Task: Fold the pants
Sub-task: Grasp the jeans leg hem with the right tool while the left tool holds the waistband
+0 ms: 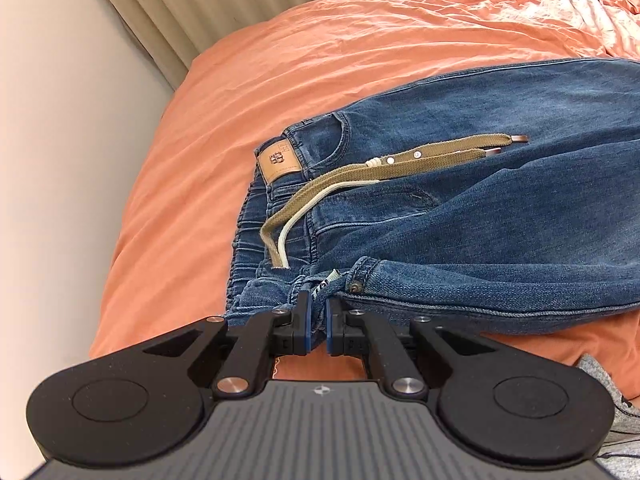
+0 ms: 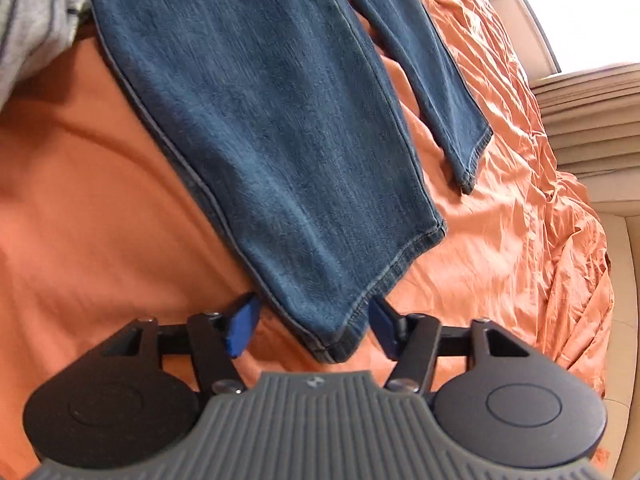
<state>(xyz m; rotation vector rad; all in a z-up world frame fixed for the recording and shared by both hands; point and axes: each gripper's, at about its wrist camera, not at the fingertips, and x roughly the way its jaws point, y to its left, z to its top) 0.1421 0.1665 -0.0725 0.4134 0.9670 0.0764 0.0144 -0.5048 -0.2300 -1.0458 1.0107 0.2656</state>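
My left gripper (image 1: 318, 322), matte black linkage arms, silver pivot screws, blue-edged jaws, two round black discs, ribbed grey body with a small white emblem, my right gripper (image 2: 312, 330) the same build, bright blue pads (image 2: 242, 330), grey striped sleeve (image 2: 32, 28)

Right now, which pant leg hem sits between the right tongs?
The wider near leg's hem, between the open right tongs; the narrower far hem lies apart on the orange bedsheet.
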